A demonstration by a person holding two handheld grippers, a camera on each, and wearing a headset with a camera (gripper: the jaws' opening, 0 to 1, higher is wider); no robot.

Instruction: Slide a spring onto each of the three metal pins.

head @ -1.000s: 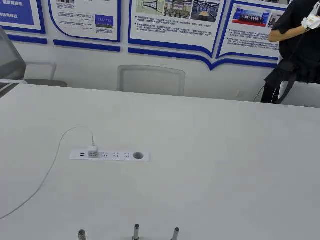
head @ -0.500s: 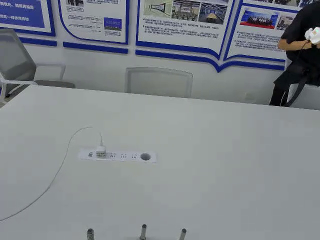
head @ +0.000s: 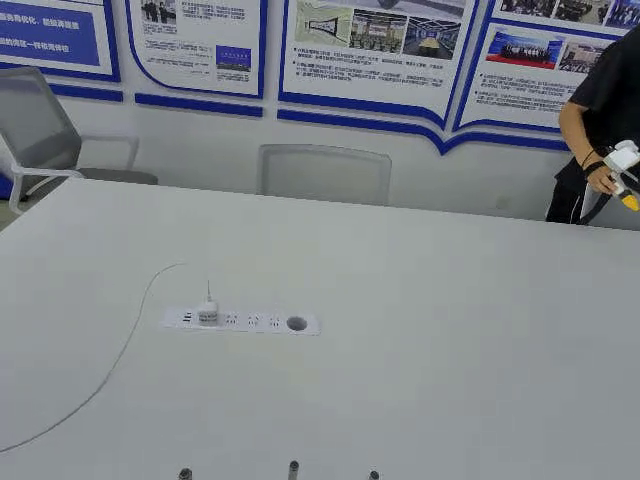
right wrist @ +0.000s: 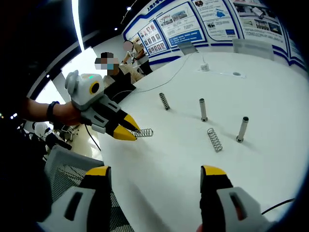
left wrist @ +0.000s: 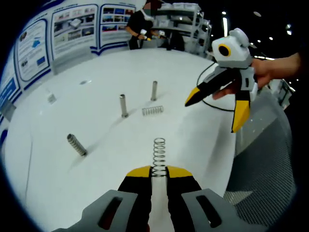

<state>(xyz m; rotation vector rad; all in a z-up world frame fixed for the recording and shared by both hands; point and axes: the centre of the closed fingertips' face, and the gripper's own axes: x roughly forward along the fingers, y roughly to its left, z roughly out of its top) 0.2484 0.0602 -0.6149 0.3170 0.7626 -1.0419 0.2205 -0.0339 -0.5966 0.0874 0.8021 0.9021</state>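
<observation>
on the white table (left wrist: 96,72), one sprung pin (left wrist: 76,144) is done; the middle pin (left wrist: 123,105) and far pin (left wrist: 154,90) stand bare, a loose spring (left wrist: 153,110) lying near them. the left gripper (left wrist: 159,170) is clamped on a second spring (left wrist: 158,151), which sticks out ahead of its jaws. the right gripper (right wrist: 154,179) hangs empty, jaws wide apart. the second pin looks to be in hand: next, line the spring's bore over a bare tip and lower it straight.

Past the left gripper (left wrist: 158,170) and its held spring (left wrist: 159,152), open worktop (left wrist: 193,140); pins (left wrist: 123,105) stand at eleven to twelve o'clock, loose spring (left wrist: 152,110) before them, right gripper (left wrist: 211,115) at two.
</observation>
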